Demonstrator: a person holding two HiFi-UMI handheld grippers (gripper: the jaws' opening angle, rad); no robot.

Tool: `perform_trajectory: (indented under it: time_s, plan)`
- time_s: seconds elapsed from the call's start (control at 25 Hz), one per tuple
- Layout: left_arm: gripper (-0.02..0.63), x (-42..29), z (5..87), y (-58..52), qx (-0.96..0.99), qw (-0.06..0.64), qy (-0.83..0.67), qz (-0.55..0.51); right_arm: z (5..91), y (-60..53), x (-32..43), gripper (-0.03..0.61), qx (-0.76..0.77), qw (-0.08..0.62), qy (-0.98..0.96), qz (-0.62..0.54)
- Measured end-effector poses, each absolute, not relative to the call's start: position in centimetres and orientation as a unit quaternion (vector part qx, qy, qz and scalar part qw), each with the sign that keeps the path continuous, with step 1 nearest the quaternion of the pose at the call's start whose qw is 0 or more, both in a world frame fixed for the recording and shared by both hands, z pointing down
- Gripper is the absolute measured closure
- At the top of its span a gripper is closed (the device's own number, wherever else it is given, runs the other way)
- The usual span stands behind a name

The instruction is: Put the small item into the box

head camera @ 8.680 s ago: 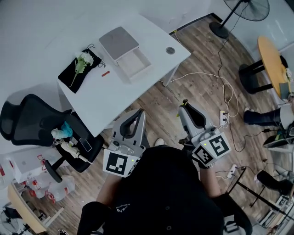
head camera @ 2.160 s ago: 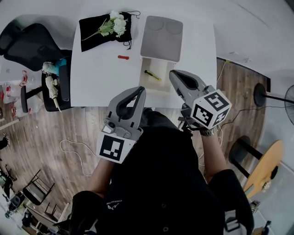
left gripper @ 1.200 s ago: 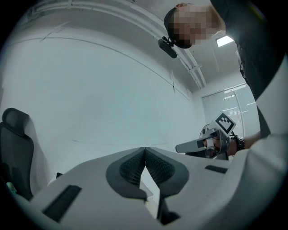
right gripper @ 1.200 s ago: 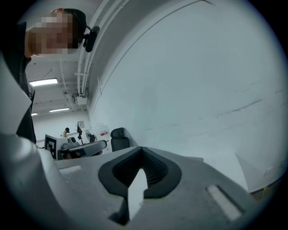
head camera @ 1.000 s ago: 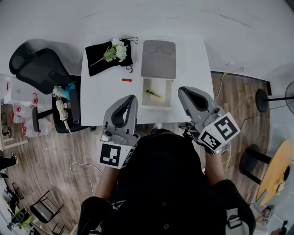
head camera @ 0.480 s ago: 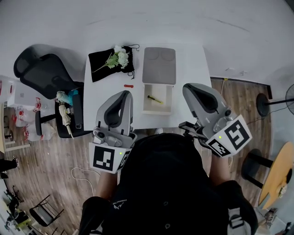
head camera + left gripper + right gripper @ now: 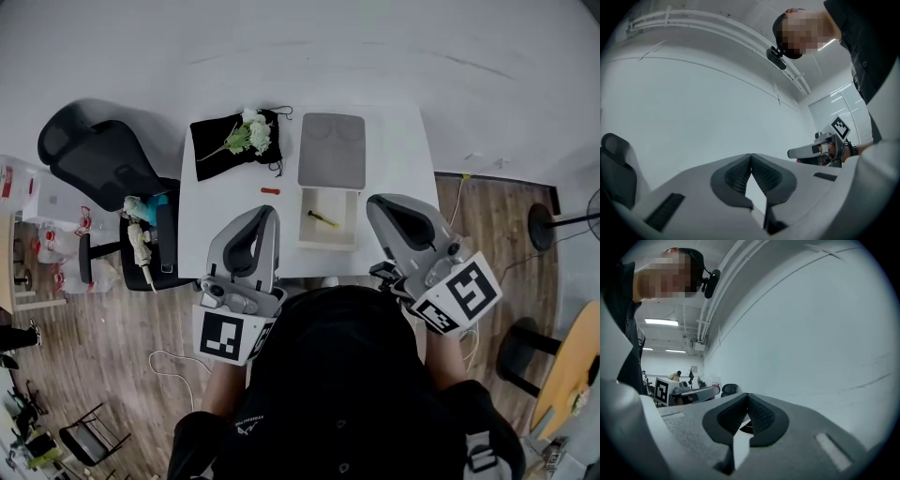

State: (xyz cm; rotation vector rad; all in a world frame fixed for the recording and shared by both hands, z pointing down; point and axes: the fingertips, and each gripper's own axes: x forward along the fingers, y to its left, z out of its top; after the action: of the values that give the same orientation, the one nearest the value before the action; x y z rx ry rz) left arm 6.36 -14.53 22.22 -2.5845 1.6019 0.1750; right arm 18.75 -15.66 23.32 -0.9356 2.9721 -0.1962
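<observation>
Left gripper and right gripper both clenched on nothing, hovering at 6 o'clock edge of table. Open box holds 1 yellow stick; 1 red piece lies outside, at box's 10 o'clock. Fits reach toward red piece or retreat after yellow drop; step unsettled

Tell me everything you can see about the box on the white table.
The box lies open on the white table, near its front edge. Its shallow white tray faces up. The grey lid, which shows two round impressions, lies flat against the tray's far side. A thin yellowish stick lies slantwise inside the tray.
</observation>
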Motion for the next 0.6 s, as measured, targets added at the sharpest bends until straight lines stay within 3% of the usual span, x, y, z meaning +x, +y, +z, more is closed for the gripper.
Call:
perform_trajectory:
  time_s: [0.6]
  plan:
    - [0.609,6.5,23.2,-14.5,-0.843,0.040,0.533,0.056,24.7,-16.2,19.2,0.574,-0.299,0.000,0.951,-0.078]
